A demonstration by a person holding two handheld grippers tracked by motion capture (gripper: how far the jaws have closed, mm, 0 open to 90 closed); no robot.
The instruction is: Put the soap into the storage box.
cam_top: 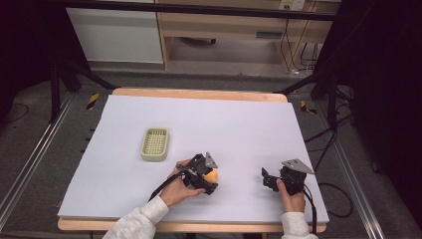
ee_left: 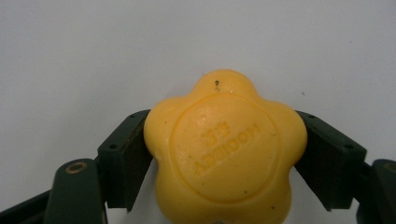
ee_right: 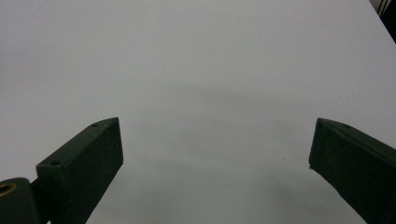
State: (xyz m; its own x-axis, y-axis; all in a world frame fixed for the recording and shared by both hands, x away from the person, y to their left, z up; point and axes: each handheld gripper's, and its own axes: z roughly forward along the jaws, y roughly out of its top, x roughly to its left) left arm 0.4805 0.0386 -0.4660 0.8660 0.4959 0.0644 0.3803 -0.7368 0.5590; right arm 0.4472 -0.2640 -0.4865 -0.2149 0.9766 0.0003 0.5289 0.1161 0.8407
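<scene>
Left gripper view: left gripper (ee_left: 224,154) jaws clamp the yellow flower-shaped soap (ee_left: 224,149) at 3 and 9 o'clock for lifting; right gripper (ee_right: 215,154) rests wide open, empty

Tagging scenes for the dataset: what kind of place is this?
Likely a lab data-collection station: a table under a plain white sheet, dark stand legs and cables around it, and a person working two handheld grippers, the left gripper on yellow soap.

We see a yellow flower-shaped soap (ee_left: 224,154) with a raised round stamp, between black claw pads. Left of the soap sits a pale green gridded dish (cam_top: 155,144) on the white worktop (cam_top: 239,124).
</scene>
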